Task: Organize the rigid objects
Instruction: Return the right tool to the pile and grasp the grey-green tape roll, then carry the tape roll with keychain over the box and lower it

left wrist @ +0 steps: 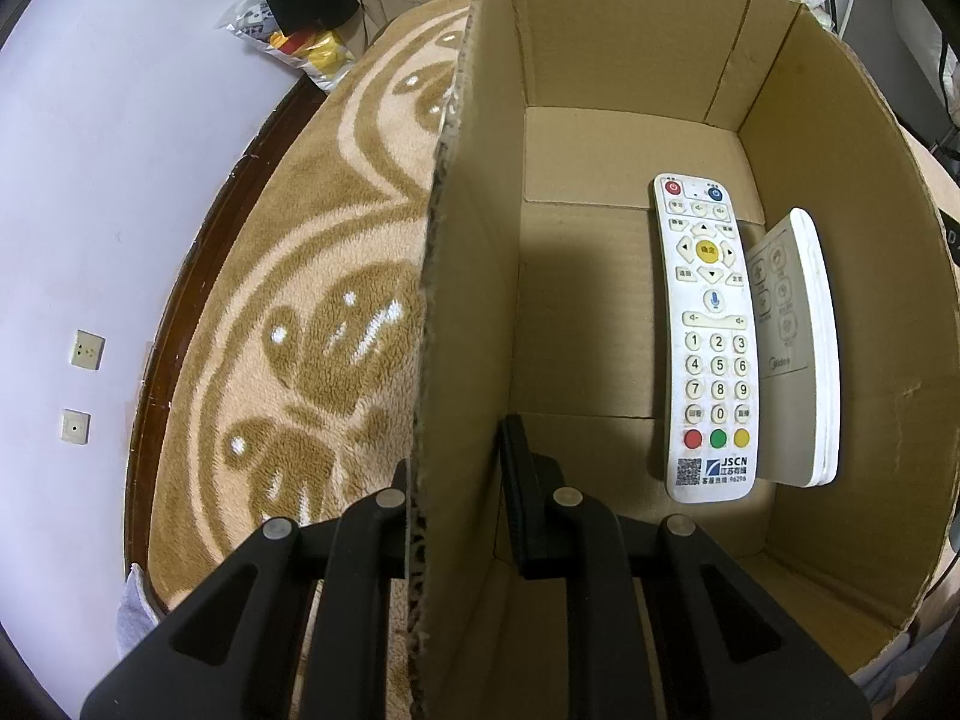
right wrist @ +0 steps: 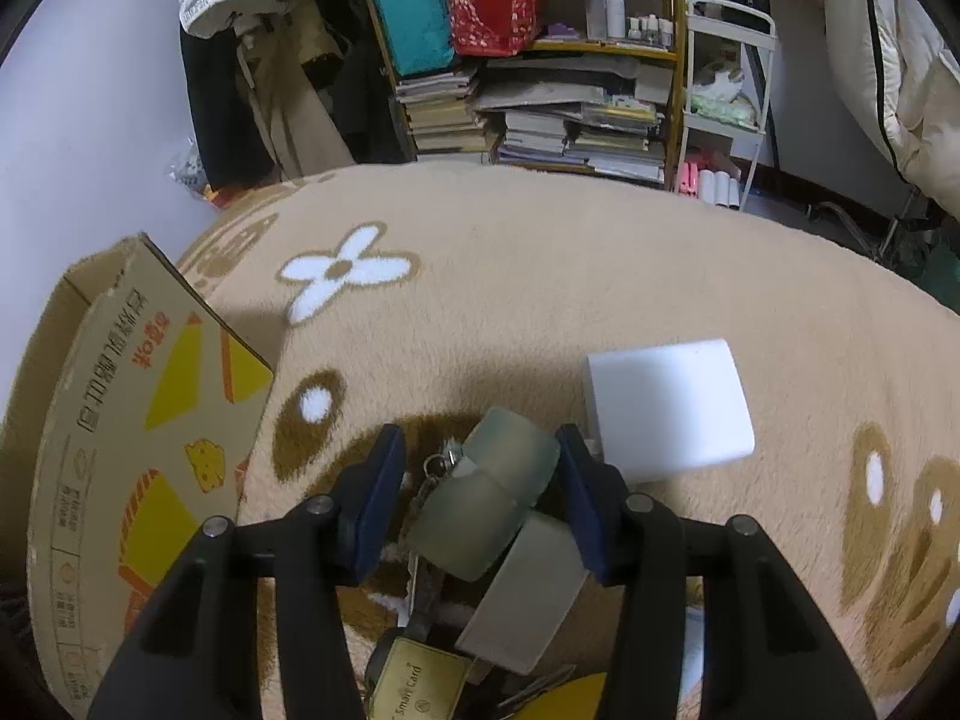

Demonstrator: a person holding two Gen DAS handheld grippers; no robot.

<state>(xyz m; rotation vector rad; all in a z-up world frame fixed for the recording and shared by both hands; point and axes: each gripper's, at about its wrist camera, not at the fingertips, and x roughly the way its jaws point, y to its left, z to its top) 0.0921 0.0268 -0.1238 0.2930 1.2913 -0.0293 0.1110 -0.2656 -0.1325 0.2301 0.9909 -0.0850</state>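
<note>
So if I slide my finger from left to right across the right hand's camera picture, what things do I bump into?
cardboard box → right gripper around a frosted greenish case → white block, all on the beige rug.

My right gripper [right wrist: 477, 495] points down at the patterned blanket [right wrist: 540, 276], its jaws straddling a frosted greenish case [right wrist: 489, 507] with keys [right wrist: 435, 468] attached; the right pad touches it, the left stands off. A white block [right wrist: 669, 408] lies just beyond, the cardboard box [right wrist: 120, 450] at left.
</note>
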